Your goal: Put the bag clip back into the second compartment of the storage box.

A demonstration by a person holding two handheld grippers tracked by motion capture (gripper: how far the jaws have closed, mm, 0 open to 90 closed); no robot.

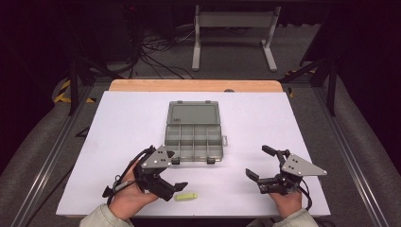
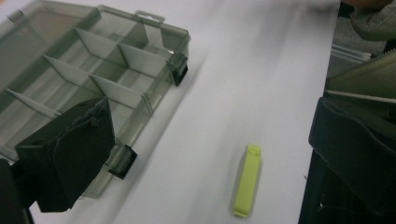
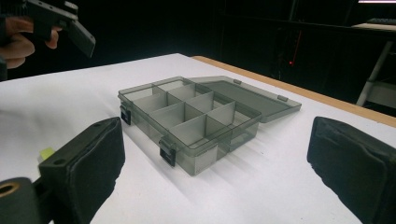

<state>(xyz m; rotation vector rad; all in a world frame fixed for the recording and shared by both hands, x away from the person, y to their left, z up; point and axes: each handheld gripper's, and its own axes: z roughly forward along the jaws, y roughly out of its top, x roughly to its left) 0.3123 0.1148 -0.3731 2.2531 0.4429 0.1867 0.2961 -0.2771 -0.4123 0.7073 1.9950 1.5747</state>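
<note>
On the white table (image 1: 123, 127), seen from above, a smoky grey plastic organiser box (image 1: 194, 131) lies open near the middle, lid folded flat away from the person and its divided compartments empty, ready, it seems, to take something. Two black latches hang at its near edge.

Nearer the person, the left gripper (image 1: 173, 178) hovers just beside the box's near left corner, jaws spread wide and holding nothing. It appears angled down toward a small lime-green clip-like piece (image 1: 186, 196) that lies flat on the table close by its lower jaw, apart from the box. That piece is likely the next pick, with the box as its destination. The right gripper (image 1: 261, 163) waits well off to the right, jaws also wide apart and empty, probably kept clear until needed.

The left gripper view gives the closest look at the green piece (image 2: 247, 186): a slim bar with a small tab at one end, lying between the jaws but untouched, with the box's latches (image 2: 123, 161) just beyond. The right gripper view, looking low across the table, shows the box's (image 3: 187, 123) wall height, the two rows of compartments and the lid (image 3: 254, 100) resting flat on the table behind, plus a sliver of the green piece (image 3: 46, 153) past its own left jaw.
</note>
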